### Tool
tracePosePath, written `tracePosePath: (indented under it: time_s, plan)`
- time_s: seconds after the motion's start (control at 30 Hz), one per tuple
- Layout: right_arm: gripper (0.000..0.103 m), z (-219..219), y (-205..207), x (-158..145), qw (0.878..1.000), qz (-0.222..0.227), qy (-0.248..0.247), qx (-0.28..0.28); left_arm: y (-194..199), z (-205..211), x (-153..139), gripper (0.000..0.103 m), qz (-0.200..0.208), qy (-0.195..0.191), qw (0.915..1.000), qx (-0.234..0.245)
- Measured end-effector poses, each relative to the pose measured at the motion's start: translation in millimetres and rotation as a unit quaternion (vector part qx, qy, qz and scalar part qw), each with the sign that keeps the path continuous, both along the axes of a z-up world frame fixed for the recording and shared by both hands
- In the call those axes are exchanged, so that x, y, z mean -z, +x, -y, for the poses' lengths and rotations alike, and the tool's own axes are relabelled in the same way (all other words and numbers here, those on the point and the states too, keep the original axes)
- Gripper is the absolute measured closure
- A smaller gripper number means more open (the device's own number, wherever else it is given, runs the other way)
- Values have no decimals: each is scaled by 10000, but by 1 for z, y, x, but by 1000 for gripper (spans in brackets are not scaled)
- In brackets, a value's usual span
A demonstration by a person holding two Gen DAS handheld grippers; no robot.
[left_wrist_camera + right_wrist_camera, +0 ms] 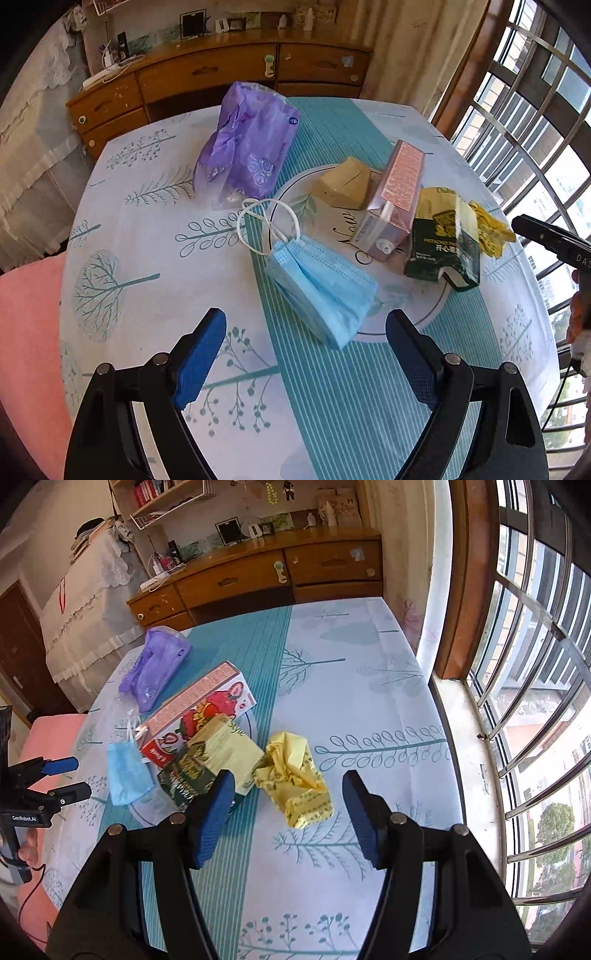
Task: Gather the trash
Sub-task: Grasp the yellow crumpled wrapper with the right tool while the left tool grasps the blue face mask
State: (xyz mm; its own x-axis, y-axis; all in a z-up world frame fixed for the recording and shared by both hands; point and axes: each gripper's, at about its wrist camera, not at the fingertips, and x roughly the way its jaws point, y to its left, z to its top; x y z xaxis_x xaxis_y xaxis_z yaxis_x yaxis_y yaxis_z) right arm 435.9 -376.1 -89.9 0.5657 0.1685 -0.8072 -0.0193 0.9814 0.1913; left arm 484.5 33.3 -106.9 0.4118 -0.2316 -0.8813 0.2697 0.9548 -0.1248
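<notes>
My left claw (306, 354) and my right claw (288, 812) both hang spread and empty over the tablecloth (369, 686), where I count six pieces of trash clustered mid-table: one purple bag (247, 147), one blue mask (321, 288), one brown carton (347, 182), one strawberry carton (195, 712), one green packet (210, 760) and one crumpled yellow wrapper (295, 779) just ahead of my right claw.

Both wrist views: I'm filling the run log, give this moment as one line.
left gripper: open, above blue face mask | right gripper: open, above crumpled yellow wrapper | nothing held
</notes>
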Motion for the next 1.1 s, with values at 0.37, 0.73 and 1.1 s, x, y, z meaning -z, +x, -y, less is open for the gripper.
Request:
tracePosePath:
  time_s: [0.37, 0.73, 1.1]
  plan:
    - [46, 3, 35, 68, 9989, -231, 340, -239, 32, 15, 40, 15, -283, -104, 9995, 76]
    - [76, -27, 18, 69, 9981, 10, 47, -614, 28, 39, 60, 27, 17, 389, 9992, -43]
    - [78, -23, -30, 46, 9994, 173, 85, -292, -11, 70, 37, 98, 555, 748, 9956, -7]
